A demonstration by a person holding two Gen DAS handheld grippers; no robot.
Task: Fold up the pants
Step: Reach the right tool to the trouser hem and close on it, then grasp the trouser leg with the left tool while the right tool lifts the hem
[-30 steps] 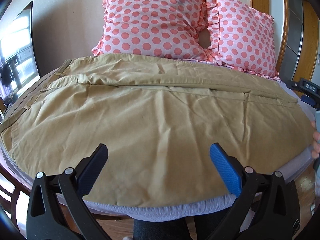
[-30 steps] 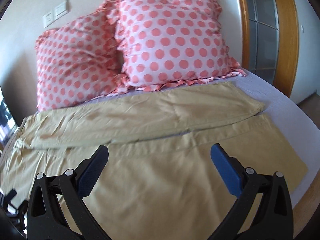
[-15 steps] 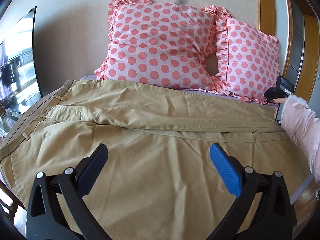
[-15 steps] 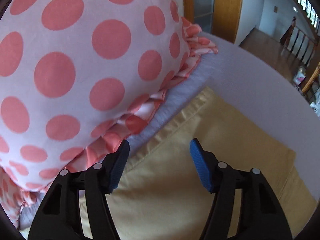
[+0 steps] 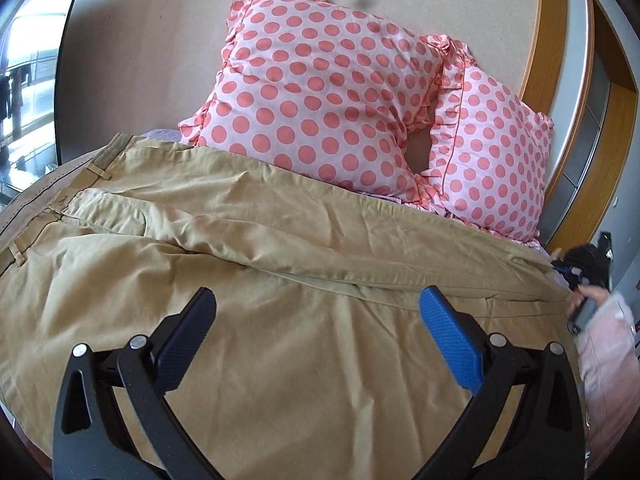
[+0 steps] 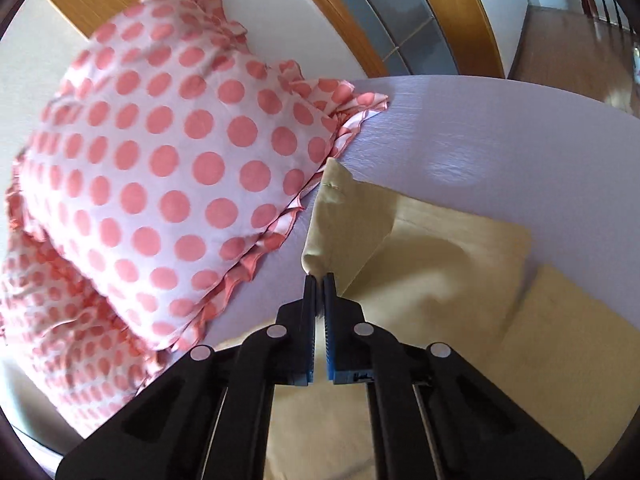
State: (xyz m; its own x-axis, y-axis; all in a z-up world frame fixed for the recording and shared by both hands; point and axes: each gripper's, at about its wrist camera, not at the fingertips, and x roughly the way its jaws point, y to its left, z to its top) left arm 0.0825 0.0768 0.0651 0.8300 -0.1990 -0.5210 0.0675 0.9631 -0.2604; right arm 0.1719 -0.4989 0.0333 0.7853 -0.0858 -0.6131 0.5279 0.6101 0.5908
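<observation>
Tan pants (image 5: 280, 280) lie spread across the bed, waistband at the left, legs running right. My left gripper (image 5: 316, 320) is open and empty, hovering above the middle of the near leg. My right gripper (image 6: 319, 278) is shut on the far leg's hem corner (image 6: 340, 216), which is lifted and folded up off the sheet beside the pillow. In the left wrist view the right gripper (image 5: 580, 268) shows at the far right edge, at the leg ends.
Two pink polka-dot pillows (image 5: 320, 80) (image 5: 492, 152) lean on the wall behind the pants; one is close to the left of my right gripper (image 6: 168, 168). A lilac sheet (image 6: 500, 140) covers the bed. A wooden door frame (image 5: 548, 40) stands right.
My right gripper reached the far leg's hem by the pillow, closed on its corner and lifted it. My left gripper moved forward over the pants, still open.
</observation>
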